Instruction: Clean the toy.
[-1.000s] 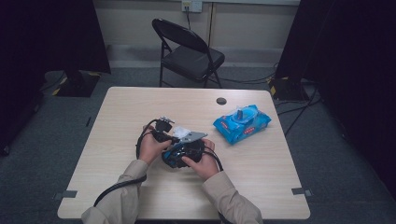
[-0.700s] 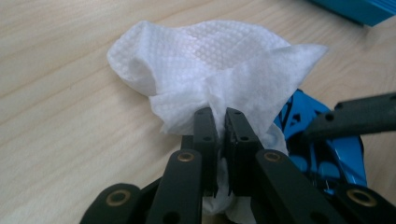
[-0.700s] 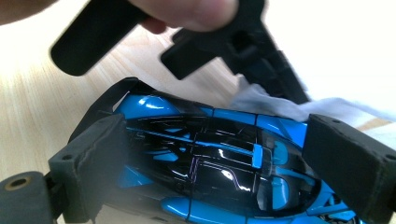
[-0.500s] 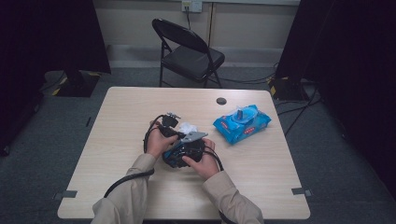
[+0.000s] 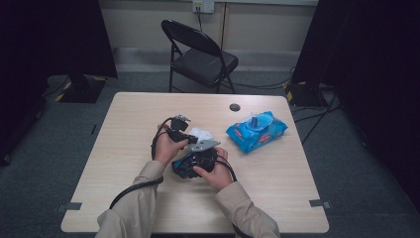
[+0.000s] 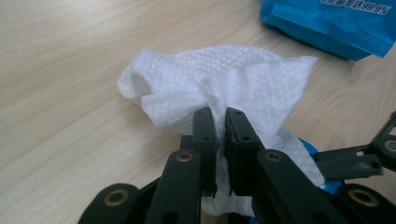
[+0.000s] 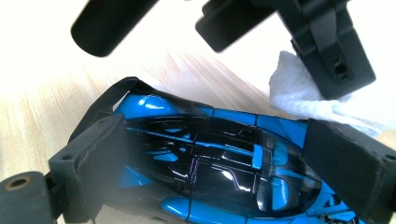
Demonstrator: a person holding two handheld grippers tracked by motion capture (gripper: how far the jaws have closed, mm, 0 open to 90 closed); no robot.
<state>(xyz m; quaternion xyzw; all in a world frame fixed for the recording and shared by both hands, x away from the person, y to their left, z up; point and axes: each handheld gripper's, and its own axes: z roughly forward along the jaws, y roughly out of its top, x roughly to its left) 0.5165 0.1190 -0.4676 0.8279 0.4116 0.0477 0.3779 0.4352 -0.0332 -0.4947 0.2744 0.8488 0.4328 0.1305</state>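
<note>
A: Nearest on the desk (image 5: 124,198), what is the right claw (image 7: 210,154) doing?

B: It holds the toy car (image 7: 219,163), a blue and black one, its jaws pressed on the car's two ends, near the desk's middle.

A: And the left claw (image 6: 220,126)?

B: Just beyond and left of the car, its jaws are pinched narrow on a white wipe (image 6: 219,84), which bunches out ahead of the tips.

A: So the step is wiping the car?

B: I judge so. To do it well, keep the right grip firm so the car can't twist, and drag the loose bunch of wipe along the glossy body rather than the hard jaw tips.

A: Anything farther out?

B: A blue pack (image 5: 256,130) lies to the far right, apart from both claws.
</note>
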